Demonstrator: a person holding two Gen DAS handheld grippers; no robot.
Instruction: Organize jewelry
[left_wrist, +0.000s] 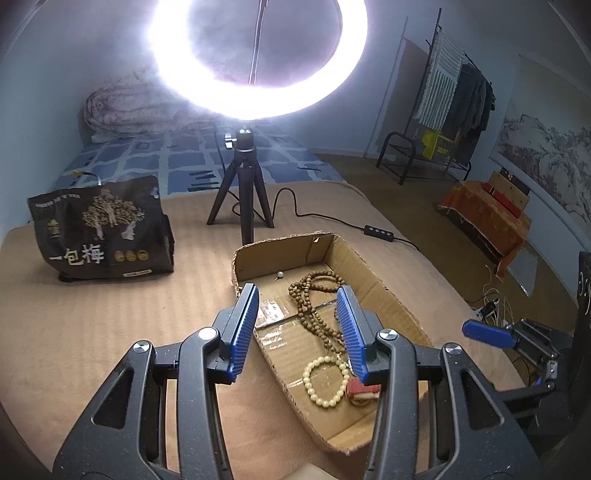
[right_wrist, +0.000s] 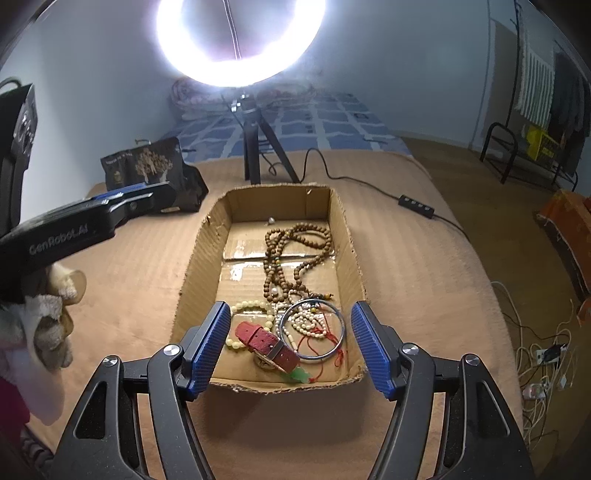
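An open cardboard box (right_wrist: 199, 258) (left_wrist: 384, 291) lies on the tan blanket and holds the jewelry. In it are a long brown bead necklace (right_wrist: 295, 236) (left_wrist: 310, 314), a cream bead bracelet (right_wrist: 251, 306) (left_wrist: 325, 380), a red watch strap (right_wrist: 269, 343) (left_wrist: 364, 391), a silver bangle (right_wrist: 343, 328), a small white bead string (right_wrist: 306, 321), a green pendant (right_wrist: 297, 376) and one loose pearl (right_wrist: 271, 220) (left_wrist: 280, 274). My left gripper (left_wrist: 299, 295) is open and empty above the box's left part. My right gripper (right_wrist: 290, 314) is open and empty above the box's near end.
A ring light on a black tripod (left_wrist: 242, 195) (right_wrist: 255, 147) stands behind the box, its cable and switch (right_wrist: 415, 203) trailing right. A black snack bag (left_wrist: 99, 229) (right_wrist: 151, 166) sits at the left. Cables (right_wrist: 543, 362) lie on the floor at the right.
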